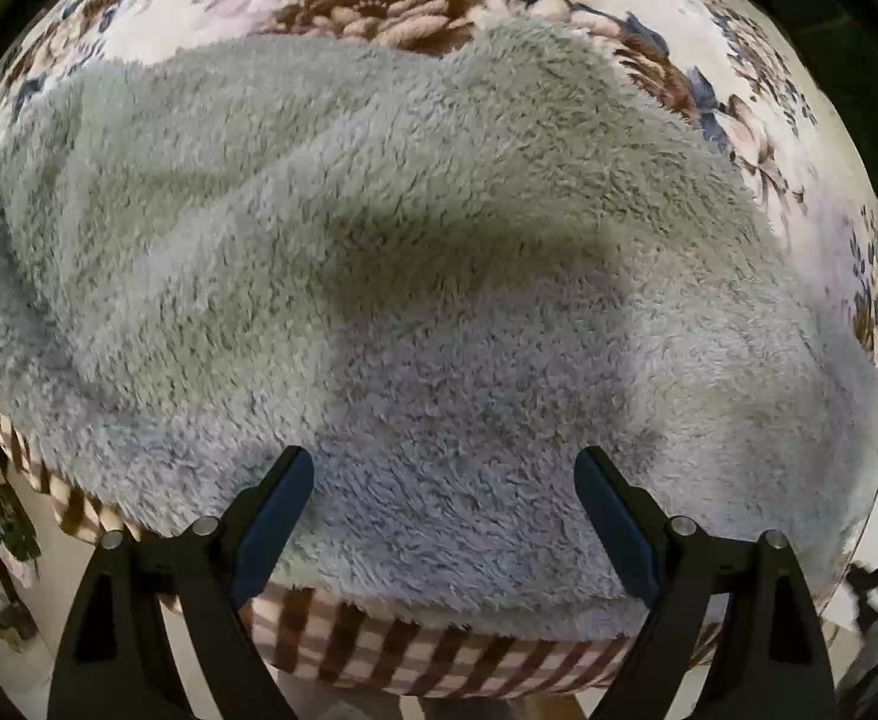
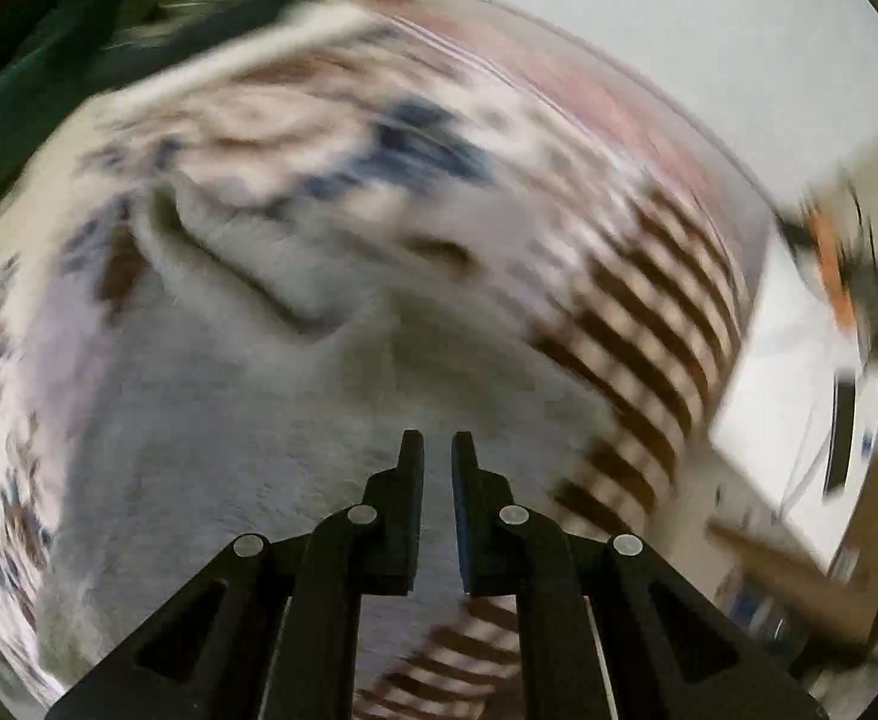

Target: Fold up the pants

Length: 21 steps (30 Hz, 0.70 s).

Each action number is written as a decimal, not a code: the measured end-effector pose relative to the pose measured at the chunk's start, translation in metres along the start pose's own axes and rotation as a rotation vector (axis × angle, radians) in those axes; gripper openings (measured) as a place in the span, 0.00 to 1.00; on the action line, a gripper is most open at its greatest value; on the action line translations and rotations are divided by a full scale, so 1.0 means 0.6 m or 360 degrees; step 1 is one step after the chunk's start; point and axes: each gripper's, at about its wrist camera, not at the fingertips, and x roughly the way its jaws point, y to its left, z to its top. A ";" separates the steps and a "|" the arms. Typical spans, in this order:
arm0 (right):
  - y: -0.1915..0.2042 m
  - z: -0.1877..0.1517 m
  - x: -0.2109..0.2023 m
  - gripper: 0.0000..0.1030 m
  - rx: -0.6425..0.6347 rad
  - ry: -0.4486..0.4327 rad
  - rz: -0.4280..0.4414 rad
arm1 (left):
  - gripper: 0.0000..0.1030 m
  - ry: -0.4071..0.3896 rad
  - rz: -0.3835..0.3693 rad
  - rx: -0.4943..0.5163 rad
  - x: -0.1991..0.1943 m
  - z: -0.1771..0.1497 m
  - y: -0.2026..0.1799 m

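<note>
Left gripper (image 1: 444,456): spread wide, holding nothing, poised just above the near part of the cloth. Right gripper (image 2: 437,438): drawn almost closed, only a thin slit between the jaws; too blurred to tell whether any cloth is pinched there.

Underneath both, cream floral plush blanket (image 1: 379,12) with a brown-and-cream checked border (image 1: 439,654), soft and yielding, so little firm backing for a press-down pinch.

On top of it, grey fluffy fleece pants (image 1: 439,240), filling nearly everything ahead of the left gripper and running off to both sides. Probably light, thick, very limp; deep pile unlikely to slip between pads, but bulky where doubled, and sure to sag and drag if lifted by one point. No risk of damage. Best taken at an edge or corner, through all layers at once, with both grippers well apart.

Nearest edge lying just below and between the left fingers, against the checked border. For the right gripper, pants (image 2: 229,450) directly ahead and to its left, checked border to its right.
</note>
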 end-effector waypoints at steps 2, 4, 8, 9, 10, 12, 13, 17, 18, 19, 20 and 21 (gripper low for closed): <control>-0.020 -0.005 0.011 0.18 0.0063 0.0063 0.0121 | 0.86 -0.0001 -0.0011 -0.0034 -0.001 -0.013 0.002; -0.023 -0.013 0.011 0.39 0.0080 0.0070 0.0264 | 0.86 -0.0008 -0.0012 -0.0085 -0.005 -0.024 0.014; -0.004 -0.028 0.015 0.50 0.0081 0.0052 0.0517 | 0.86 -0.0094 -0.0010 -0.0299 -0.027 -0.039 0.080; 0.007 -0.031 0.018 0.52 0.0078 0.0047 0.0549 | 0.86 -0.0122 -0.0007 -0.0349 -0.033 -0.040 0.096; 0.017 -0.032 0.027 0.54 0.0077 0.0048 0.0579 | 0.86 -0.0152 -0.0001 -0.0404 -0.038 -0.039 0.116; 0.034 -0.029 0.055 0.56 0.0095 0.0063 0.0641 | 0.86 -0.0215 0.0004 -0.0507 -0.050 -0.035 0.152; 0.039 -0.027 0.070 0.56 0.0101 0.0077 0.0643 | 0.86 -0.0243 0.0007 -0.0547 -0.055 -0.028 0.169; 0.068 -0.038 0.111 0.26 0.0154 0.0076 0.0565 | 0.86 -0.0287 0.0019 -0.0698 -0.058 0.002 0.244; 0.080 -0.043 0.105 0.09 0.0130 0.0032 0.0536 | 0.86 -0.0292 -0.0003 -0.0744 -0.056 0.001 0.256; 0.092 -0.052 0.086 0.09 0.0065 -0.0034 0.0481 | 0.86 -0.0299 -0.0020 -0.0778 -0.057 0.001 0.266; 0.101 -0.059 0.065 0.09 0.0015 -0.0102 0.0445 | 0.86 -0.0304 -0.0022 -0.0795 -0.061 0.007 0.279; 0.105 -0.072 0.031 0.08 -0.0034 -0.0179 0.0425 | 0.86 -0.0310 -0.0023 -0.0802 -0.064 0.011 0.284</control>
